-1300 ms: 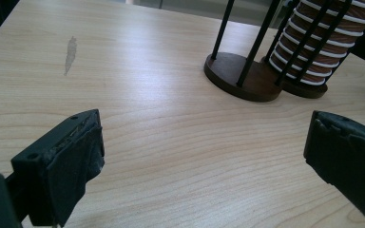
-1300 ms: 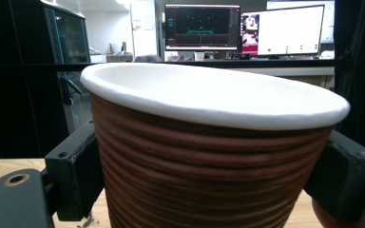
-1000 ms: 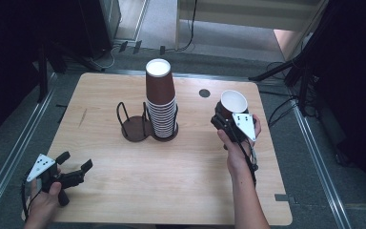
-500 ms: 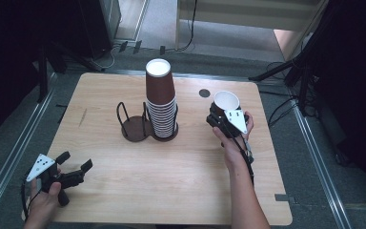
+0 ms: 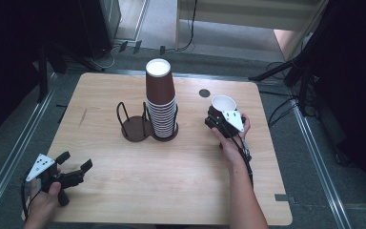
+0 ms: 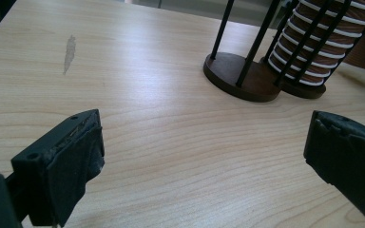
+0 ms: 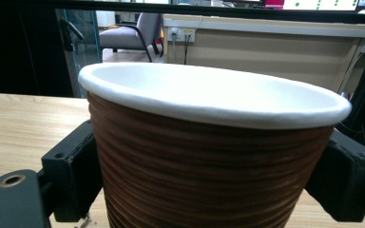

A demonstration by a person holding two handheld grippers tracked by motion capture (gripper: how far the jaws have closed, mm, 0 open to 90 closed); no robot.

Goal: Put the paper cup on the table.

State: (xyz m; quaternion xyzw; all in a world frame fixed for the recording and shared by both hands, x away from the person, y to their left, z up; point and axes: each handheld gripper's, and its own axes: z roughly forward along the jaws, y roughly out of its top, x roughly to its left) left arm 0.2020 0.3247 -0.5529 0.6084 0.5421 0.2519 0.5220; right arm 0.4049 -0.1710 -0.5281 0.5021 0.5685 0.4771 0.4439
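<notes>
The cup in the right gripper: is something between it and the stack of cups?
Nothing visible. The cup, held by the right gripper, has bare table between it and the stack of cups.

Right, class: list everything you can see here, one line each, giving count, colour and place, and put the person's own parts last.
Table: one, light wood, under everything.
Cup stack: one tall stack, brown with white rims, upside down, in the holder's right ring.
Cup holder: one, dark base with black wire loops, table centre; left ring empty.
Single cup: one, brown ribbed, white inside, upright between the right gripper's jaws.
Dark round spot: one, table's far side.
Left gripper: black, jaws apart, near left corner.
Right gripper: black, on the cup.
Hands: two, at the bottom.
</notes>
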